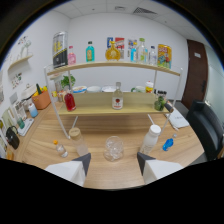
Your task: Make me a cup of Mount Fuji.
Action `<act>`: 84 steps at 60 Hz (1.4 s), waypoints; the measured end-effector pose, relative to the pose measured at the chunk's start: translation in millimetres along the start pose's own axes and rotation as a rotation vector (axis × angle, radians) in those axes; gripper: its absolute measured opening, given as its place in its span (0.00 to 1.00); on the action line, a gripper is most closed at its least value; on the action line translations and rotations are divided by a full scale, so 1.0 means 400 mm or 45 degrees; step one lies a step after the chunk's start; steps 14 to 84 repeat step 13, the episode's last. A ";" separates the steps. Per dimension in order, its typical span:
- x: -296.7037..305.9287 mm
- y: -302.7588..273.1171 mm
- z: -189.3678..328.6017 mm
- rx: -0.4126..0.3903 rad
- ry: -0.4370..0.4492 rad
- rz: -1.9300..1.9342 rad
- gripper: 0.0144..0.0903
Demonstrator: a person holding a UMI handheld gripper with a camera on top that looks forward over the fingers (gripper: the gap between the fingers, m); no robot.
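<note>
Gripper (113, 163) hovering released over the bench (45, 145), nothing grasped.
The two-tier shelf (115, 66) is standing along the bench's far edge; nearer, a white-capped bottle (150, 139), a cork-lidded bottle (78, 142) and the clear glass (113, 148) are crowding together. The glass is sitting just ahead, between the fingers; a careless advance could be toppling it.

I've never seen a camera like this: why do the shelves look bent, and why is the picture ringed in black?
Gripper view: a wide-angle lens bows the shelf and the table edges into curves; its round image leaves a black surround. Lighting is even and soft, with no harsh glare. The clear glass stands just ahead of the open tool, whose pale fingers show at the bottom.
</note>
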 end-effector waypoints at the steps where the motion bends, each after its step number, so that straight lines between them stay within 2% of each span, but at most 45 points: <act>1: -0.002 0.001 -0.001 -0.001 0.001 -0.004 0.94; 84: -0.013 0.004 -0.007 0.001 0.018 -0.034 0.95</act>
